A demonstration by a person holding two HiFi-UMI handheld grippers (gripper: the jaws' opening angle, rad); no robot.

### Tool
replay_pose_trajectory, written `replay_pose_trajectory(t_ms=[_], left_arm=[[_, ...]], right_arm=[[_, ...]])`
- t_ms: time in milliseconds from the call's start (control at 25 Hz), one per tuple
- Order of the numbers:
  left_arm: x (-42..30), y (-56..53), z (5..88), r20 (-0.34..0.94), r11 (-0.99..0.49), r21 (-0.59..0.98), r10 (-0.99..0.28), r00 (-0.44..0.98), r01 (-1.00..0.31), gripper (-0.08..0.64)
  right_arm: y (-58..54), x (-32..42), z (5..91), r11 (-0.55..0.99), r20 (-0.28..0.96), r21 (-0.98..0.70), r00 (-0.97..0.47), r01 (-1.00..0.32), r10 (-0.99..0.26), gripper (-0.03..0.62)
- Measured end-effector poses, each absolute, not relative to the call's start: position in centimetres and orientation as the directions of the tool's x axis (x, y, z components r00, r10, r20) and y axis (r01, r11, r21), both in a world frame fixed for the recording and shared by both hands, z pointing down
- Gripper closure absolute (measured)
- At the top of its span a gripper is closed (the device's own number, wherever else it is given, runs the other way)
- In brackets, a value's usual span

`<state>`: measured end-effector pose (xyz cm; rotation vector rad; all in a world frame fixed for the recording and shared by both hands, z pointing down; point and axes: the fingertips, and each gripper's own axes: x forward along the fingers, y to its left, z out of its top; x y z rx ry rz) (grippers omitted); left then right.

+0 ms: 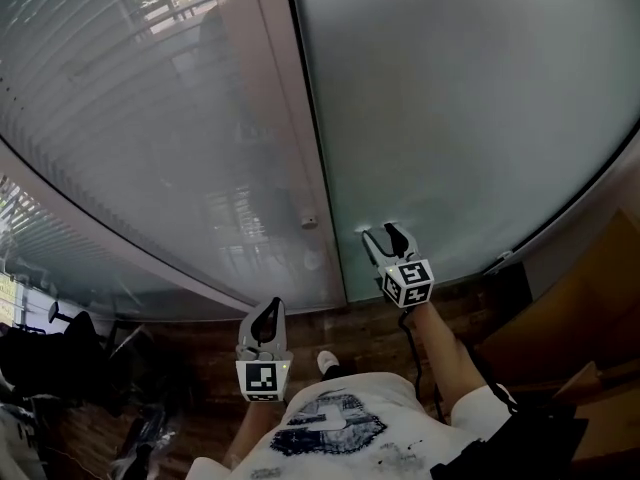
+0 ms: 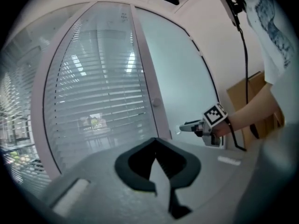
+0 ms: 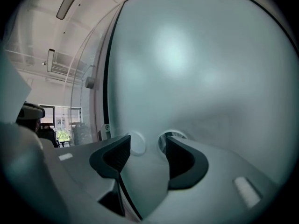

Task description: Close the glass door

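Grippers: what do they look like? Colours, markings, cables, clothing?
Left gripper and right gripper: grey bodies, black two-jaw claws, each with a white cube of black square markers. A black cable trails from the right one. Wearer has a white printed T-shirt, short sleeves.

The frosted glass door [image 1: 470, 118] walls off the way ahead of us: our right tool [image 1: 382, 232], jaws apart, has its tips right at the pane. The pale frame post [image 1: 285, 138] and the blind-backed panel [image 1: 140, 138] close the left side. Our left tool [image 1: 271, 308] has open air before it. A cardboard box [image 1: 585, 338] crowds our right and a chair [image 1: 60, 358] our left.
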<state>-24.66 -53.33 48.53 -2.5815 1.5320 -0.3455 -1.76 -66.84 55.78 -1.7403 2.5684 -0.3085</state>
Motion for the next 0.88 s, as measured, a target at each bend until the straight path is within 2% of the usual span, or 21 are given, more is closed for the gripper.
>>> replay_pose_trajectory(t_ms=[360,680,880], left_arm=[[-22.1,-48.6,48.2,0.128,-0.448,-0.208,-0.894,0.430,-0.869,0.561],[-20.6,-43.5,48.8,0.165,-0.424,-0.213,-0.903,0.396,-0.880,0.561],[-19.9,-41.3,50.1,0.194,-0.427,-0.222,-0.900,0.389,-0.876,0.561]], right_arm=[[-61.0,-1.5,55.6,0.420,0.126,-0.104,-0.431,-0.902,-0.894,0.360],[-54.6,-0.7,53.9,0.443,0.043,-0.118,-0.451,-0.889,-0.892,0.458],[-51.9,-0.3,53.3,0.449,0.019,-0.093,-0.453,-0.889,-0.891,0.463]])
